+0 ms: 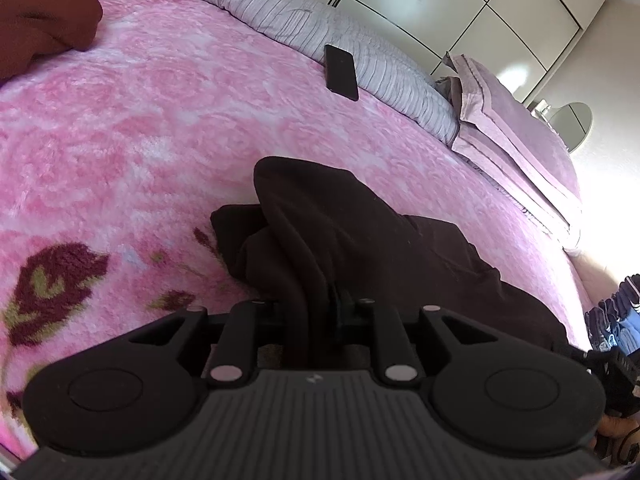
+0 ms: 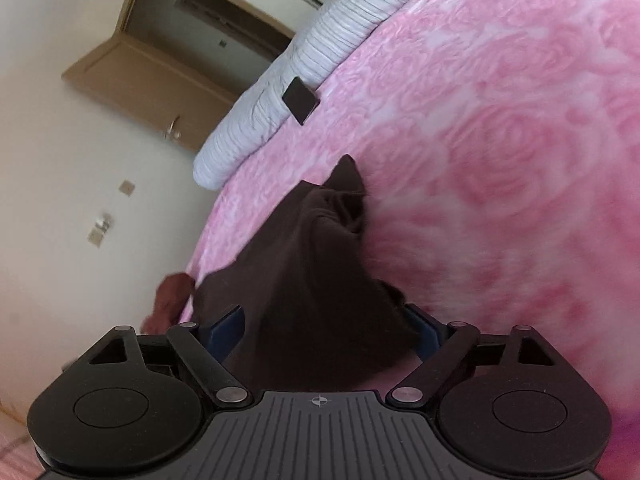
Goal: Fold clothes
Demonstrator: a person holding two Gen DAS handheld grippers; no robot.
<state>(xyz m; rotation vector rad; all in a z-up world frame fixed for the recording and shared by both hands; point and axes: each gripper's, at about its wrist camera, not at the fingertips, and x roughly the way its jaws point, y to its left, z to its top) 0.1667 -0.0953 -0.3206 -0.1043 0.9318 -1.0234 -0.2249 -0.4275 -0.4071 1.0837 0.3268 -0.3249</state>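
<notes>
Garment: a dark brown garment (image 1: 360, 240) lies bunched on the pink blanket (image 1: 160, 120) of the bed, near its front edge; ridges and loose folds, no flat panel visible.
Left gripper (image 1: 320, 300): jaws narrow, pinched on a fold of the garment that runs up between them.
Right gripper (image 2: 324, 328): jaws wide; the cloth lies between the blue fingers (image 2: 228, 324) but the pads do not press it, so it looks let go on this side.
Other clothes: a rust-red garment (image 1: 44, 16) sits crumpled at the far corner of the blanket, well apart from the brown one; blue-and-navy cloth (image 1: 616, 320) shows at the right edge of the left wrist view, off the bed as far as I can tell.
Bedding: a striped grey quilt (image 1: 280, 12) is rolled along the far side, with a phone (image 1: 341, 72) lying against it; folded lilac pillowcases (image 1: 512, 128) beside it.
Done: judging by the heap, the brown garment is laid on the bed, with no neat fold made yet.
Left: spread it flat, fold it; the red garment looks untouched.
Risk: with one side free, pulling from the left alone may drag the heap rather than open it.
</notes>
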